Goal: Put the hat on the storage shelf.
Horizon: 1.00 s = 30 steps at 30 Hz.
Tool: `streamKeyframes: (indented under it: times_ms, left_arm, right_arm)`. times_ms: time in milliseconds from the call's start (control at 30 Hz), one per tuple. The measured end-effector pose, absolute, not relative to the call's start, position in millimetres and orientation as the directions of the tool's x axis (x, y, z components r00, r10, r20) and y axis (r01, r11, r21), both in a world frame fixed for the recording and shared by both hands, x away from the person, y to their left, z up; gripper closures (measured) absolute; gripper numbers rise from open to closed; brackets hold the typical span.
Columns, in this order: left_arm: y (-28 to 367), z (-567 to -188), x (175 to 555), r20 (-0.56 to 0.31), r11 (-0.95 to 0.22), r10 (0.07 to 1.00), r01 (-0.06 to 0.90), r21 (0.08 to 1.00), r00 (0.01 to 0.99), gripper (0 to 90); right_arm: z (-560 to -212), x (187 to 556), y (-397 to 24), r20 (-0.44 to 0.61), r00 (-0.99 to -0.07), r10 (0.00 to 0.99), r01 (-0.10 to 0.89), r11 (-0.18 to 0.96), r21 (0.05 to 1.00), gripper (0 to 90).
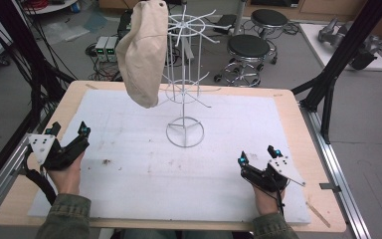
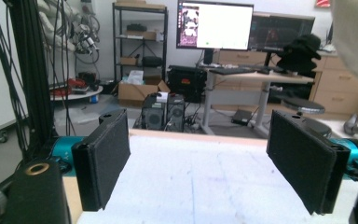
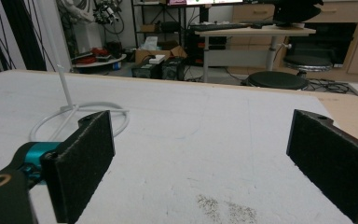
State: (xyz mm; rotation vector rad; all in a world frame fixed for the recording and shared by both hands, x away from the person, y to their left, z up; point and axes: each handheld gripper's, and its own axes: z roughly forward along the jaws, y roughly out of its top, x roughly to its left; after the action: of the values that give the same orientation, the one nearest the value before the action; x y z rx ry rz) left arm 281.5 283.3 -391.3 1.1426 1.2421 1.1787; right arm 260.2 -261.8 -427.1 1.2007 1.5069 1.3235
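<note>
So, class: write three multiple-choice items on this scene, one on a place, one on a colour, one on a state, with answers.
1. Where is the cap?
A. on the rack
B. on the mat
C. in a gripper

2. What colour is the rack?
A. black
B. white
C. red

3. How are the left gripper and right gripper?
A. both shut
B. one holds the cap
C. both open, empty

Answers: A, the cap hangs from the rack's top; B, its wires are white; C, the fingers stand apart over bare mat.

Grey floor, black stools [image 1: 248, 47], desk with monitors [image 2: 214, 25].
</note>
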Motion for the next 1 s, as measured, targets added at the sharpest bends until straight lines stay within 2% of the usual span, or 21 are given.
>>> streamKeyframes:
  times_ms: [233, 467, 567, 833, 1000]
  left_arm:
    - [291.1, -403.9, 275.9, -0.086, 0.087, 0.996, 0.014, 0.996, -0.025, 21.2]
    - [291.8, -418.1, 271.5, -0.064, 0.065, 0.997, 0.049, 0.997, -0.037, 20.8]
    - [293.8, -422.9, 271.6, -0.086, 0.087, 0.996, 0.069, 0.994, -0.027, 20.6]
    - [296.1, -429.8, 269.0, -0.073, 0.076, 0.997, 0.098, 0.992, -0.036, 21.0]
    - [294.3, -430.7, 267.5, -0.064, 0.066, 0.998, 0.090, 0.994, -0.030, 20.8]
  right_arm:
    - [-427.1, 260.2, -261.8, 0.028, -0.246, 0.969, 0.153, 0.011, 0.988, 6.5]
    - [-427.1, 260.0, -261.3, 0.031, -0.247, 0.969, 0.157, 0.008, 0.987, 6.5]
    - [-427.2, 260.1, -261.3, 0.031, -0.247, 0.968, 0.158, 0.008, 0.987, 6.5]
    - [-427.3, 260.2, -261.3, 0.031, -0.247, 0.968, 0.158, 0.008, 0.987, 6.5]
    - [-428.2, 260.7, -261.2, 0.038, -0.252, 0.967, 0.173, 0.006, 0.985, 6.5]
